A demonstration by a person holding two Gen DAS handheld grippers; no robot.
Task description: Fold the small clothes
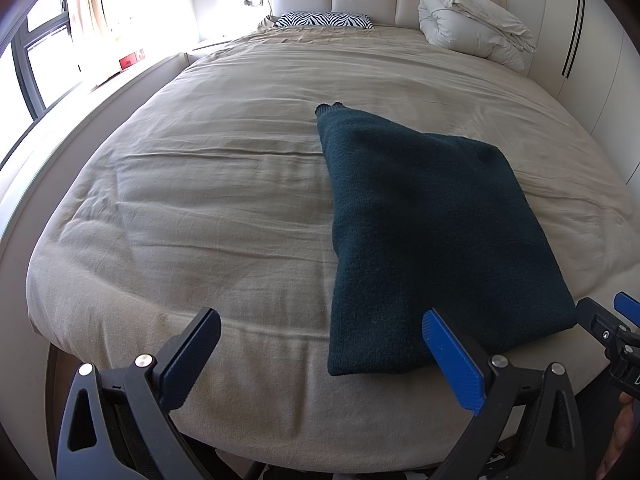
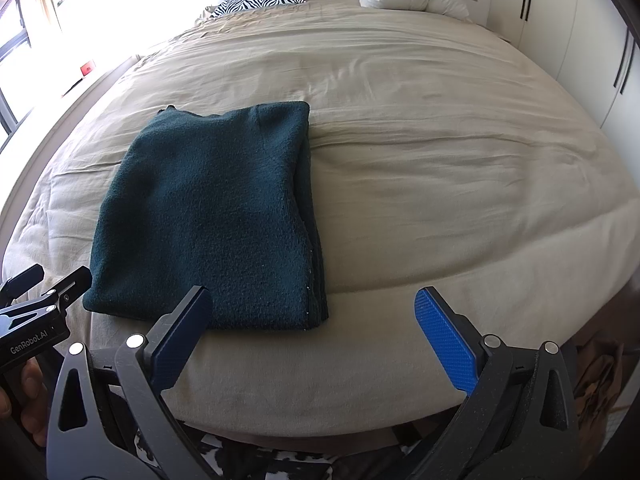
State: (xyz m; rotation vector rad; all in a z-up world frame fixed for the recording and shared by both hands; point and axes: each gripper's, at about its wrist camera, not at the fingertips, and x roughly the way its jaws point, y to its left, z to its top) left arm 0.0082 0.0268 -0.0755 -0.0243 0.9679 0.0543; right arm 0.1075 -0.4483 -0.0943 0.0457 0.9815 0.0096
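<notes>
Left tongs: nearest the left wrist camera, fingers spread wide apart and holding nothing; the blue right pad sits in front of the near edge of the sweater, and whether it touches the cloth cannot be told; the dark left finger hangs over bare sheet. Seen from the right wrist view, the tip of these tongs lies just beside the sweater's near left corner.
Right tongs: fingers also spread wide and gripping nothing; the dark left finger overlaps the sweater's near edge in the view, the blue right one stands over bare sheet. In the left wrist view only its tip shows at the right border, close to the sweater's near right corner.
Bed: fills most of both views, covered by a creased beige sheet.
Sweater: dark teal knit, folded into a rough rectangle of several layers, lying flat on the near part of the bed between the two tongs; stacked edges show along its right side, and a cuff pokes out at the far left corner.
Duvet: white, rolled up at the head of the bed on the right.
Pillow: zebra-striped, flat against the headboard, left of the duvet.
</notes>
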